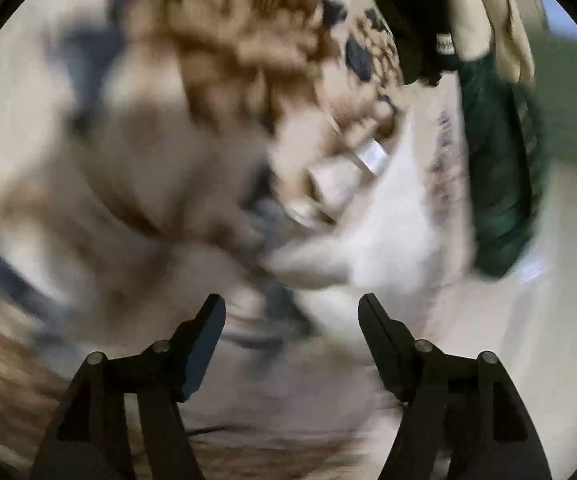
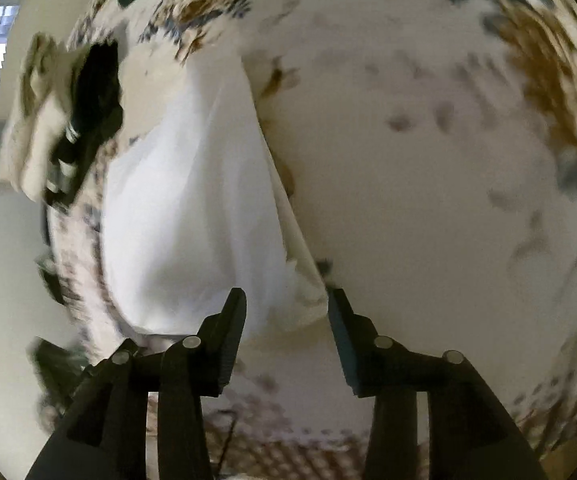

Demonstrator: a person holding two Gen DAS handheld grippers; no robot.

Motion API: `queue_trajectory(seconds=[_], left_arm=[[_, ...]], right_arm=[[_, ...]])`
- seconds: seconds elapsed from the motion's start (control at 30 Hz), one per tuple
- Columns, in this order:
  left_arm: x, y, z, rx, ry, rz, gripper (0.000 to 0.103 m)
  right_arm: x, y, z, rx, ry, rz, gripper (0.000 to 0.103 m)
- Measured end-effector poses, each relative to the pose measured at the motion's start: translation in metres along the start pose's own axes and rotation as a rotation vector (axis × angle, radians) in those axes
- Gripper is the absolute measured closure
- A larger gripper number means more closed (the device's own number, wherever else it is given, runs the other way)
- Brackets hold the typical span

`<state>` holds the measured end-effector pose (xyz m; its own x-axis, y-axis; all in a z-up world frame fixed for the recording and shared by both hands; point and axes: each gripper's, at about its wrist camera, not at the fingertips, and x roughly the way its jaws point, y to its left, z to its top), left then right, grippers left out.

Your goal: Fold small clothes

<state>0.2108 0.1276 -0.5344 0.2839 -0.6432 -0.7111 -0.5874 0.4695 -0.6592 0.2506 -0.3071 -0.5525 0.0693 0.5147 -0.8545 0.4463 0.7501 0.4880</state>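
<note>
Both wrist views aimed forward along open black fingers, close over a patterned cloth (image 2: 428,140); shared: white garment (image 2: 192,200), dark green cloth (image 1: 496,184).

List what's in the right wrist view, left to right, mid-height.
Cream cloth bundle → black item with pale bands → white garment → patterned cover. Right gripper is open at the garment's lower edge.

Cream bedspread (image 2: 428,184), brown-blue floral print; on it white garment (image 2: 192,200), dark green cloth (image 1: 500,184), black item (image 2: 92,92).
</note>
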Motion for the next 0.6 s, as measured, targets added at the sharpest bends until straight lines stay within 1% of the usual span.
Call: queue_trajectory(seconds=[0.07, 0.1, 0.13, 0.17, 0.23, 0.3, 0.33, 0.37, 0.4, 0.43, 0.47, 0.53, 0.6], left_arm=[[0.023, 0.001, -0.006, -0.050, 0.015, -0.044, 0.036], [0.032, 0.000, -0.009, -0.060, 0.014, -0.051, 0.036], [0.042, -0.003, -0.010, -0.058, 0.011, -0.065, 0.036], [0.049, -0.007, -0.010, -0.050, 0.006, -0.058, 0.036], [0.051, -0.013, -0.010, -0.034, -0.009, -0.070, 0.037], [0.047, -0.017, -0.005, -0.026, -0.040, -0.067, 0.038], [0.044, -0.019, -0.008, -0.020, -0.051, -0.068, 0.040], [0.045, -0.022, -0.005, -0.008, -0.065, -0.056, 0.058], [0.043, -0.024, -0.004, 0.010, -0.078, -0.043, 0.071], [0.041, -0.029, -0.003, 0.046, -0.087, -0.032, 0.082], [0.037, -0.037, -0.002, 0.100, -0.092, -0.017, 0.085], [0.032, -0.050, -0.004, 0.212, -0.103, 0.035, 0.086], [0.026, -0.054, -0.001, 0.307, -0.085, 0.072, 0.086]], right_arm=[[0.002, -0.010, -0.010, 0.052, 0.024, 0.064, 0.057], [0.007, -0.014, -0.015, 0.077, 0.045, 0.095, 0.055], [0.016, -0.018, -0.020, 0.106, 0.074, 0.135, 0.055], [0.026, -0.019, -0.024, 0.128, 0.096, 0.164, 0.055], [0.055, -0.019, -0.028, 0.197, 0.155, 0.260, 0.054], [0.079, -0.019, -0.027, 0.254, 0.178, 0.326, 0.053], [0.089, -0.019, -0.024, 0.291, 0.167, 0.375, 0.053], [0.095, -0.016, -0.024, 0.302, 0.140, 0.411, 0.053], [0.095, -0.014, -0.022, 0.303, 0.110, 0.431, 0.055], [0.092, -0.013, -0.021, 0.313, 0.059, 0.444, 0.079], [0.090, -0.011, -0.021, 0.320, 0.036, 0.449, 0.091], [0.081, -0.004, -0.022, 0.298, 0.010, 0.438, 0.093], [0.070, 0.007, -0.023, 0.243, -0.005, 0.400, 0.093]])
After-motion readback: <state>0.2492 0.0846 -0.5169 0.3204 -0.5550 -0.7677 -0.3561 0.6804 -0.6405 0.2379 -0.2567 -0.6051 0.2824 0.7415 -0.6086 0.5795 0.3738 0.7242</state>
